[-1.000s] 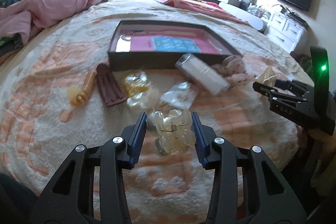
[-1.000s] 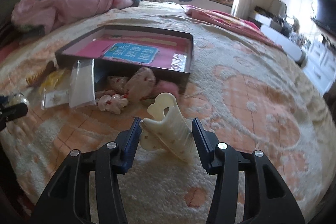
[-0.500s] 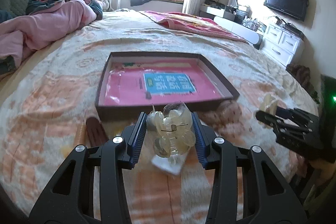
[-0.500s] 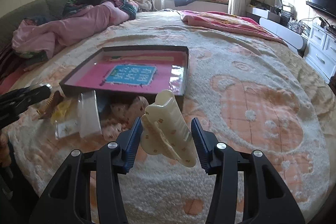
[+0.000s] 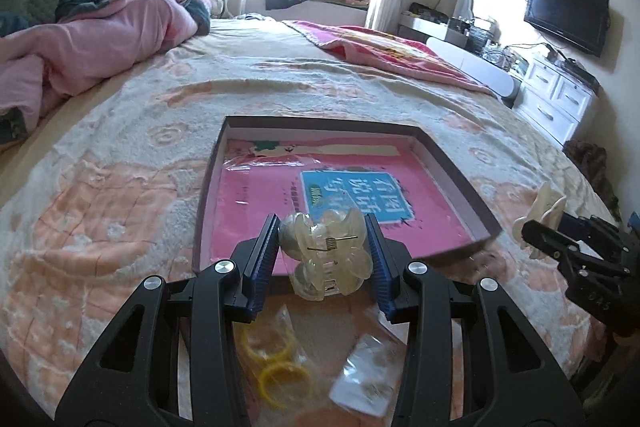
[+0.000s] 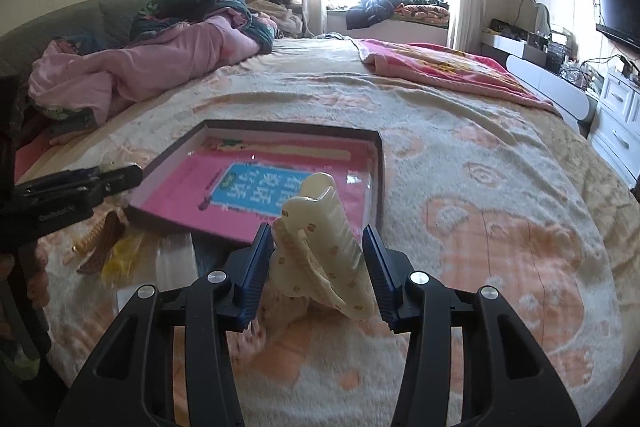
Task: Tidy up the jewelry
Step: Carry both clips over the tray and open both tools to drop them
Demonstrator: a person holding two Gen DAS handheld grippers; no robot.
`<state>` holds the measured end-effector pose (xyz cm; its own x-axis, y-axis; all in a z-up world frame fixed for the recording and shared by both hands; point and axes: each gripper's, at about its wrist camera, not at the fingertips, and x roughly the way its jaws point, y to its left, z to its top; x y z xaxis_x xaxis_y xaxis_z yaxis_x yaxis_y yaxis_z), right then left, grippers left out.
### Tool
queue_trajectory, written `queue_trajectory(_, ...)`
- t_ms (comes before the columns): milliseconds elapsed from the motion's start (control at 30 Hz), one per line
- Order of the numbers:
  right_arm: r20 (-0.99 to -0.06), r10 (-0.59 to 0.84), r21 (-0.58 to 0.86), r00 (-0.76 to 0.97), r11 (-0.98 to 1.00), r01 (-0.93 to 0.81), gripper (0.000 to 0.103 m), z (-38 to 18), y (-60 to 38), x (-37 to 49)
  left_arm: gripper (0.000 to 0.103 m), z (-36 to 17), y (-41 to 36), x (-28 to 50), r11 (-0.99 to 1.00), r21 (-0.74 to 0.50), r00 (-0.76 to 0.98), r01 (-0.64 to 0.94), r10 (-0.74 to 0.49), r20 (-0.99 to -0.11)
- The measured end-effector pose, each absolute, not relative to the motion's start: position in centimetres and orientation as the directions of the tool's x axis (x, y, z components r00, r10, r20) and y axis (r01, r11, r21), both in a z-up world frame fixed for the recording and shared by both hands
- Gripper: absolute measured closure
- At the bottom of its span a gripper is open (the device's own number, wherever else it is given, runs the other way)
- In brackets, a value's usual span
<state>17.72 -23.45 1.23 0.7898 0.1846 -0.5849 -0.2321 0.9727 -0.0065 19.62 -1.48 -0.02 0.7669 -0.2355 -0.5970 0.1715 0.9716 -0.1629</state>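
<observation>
A clear plastic hair claw (image 5: 326,255) is clamped in my left gripper (image 5: 324,259), held above the near edge of a shallow dark box (image 5: 456,167) lined with a pink and blue sheet. In the right wrist view my right gripper (image 6: 318,267) is shut on a cream hair claw (image 6: 320,251) with small orange spots, lifted over the bed before the box's (image 6: 380,163) near right corner. That cream claw (image 5: 546,205) also shows at the right edge of the left wrist view. The left gripper's tip (image 6: 116,179) reaches in from the left.
Yellow rings in a bag (image 5: 276,367) and a small clear packet (image 5: 368,383) lie on the peach and cream blanket (image 5: 100,211) below my left gripper. A brown comb (image 6: 100,247) and yellow items sit left of the box. Pink bedding (image 6: 140,63) is piled far left.
Both grippers rose and moved toward the box with their hair claws. The loose items on the blanket slid under and behind the left gripper, and the box now sits right ahead of it.
</observation>
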Motion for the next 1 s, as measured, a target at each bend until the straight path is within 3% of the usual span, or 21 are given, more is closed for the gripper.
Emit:
queue_trajectory(500, -0.627, 0.169, -0.034, 0.761, 0.969, -0.244, 0.06, -0.4, -21.9, 24.8, 0.069, -2.2, -0.7, 24.8, 0.982, -0.124, 0.737, 0.144, -0.19, -0.649)
queue_trajectory(1000, -0.684, 0.144, -0.029, 0.715, 0.974, -0.224, 0.06, -3.1, -22.2, 26.4, 0.069, -4.2, -1.7, 26.5, 0.98, -0.109, 0.69, 0.168, -0.196, -0.697)
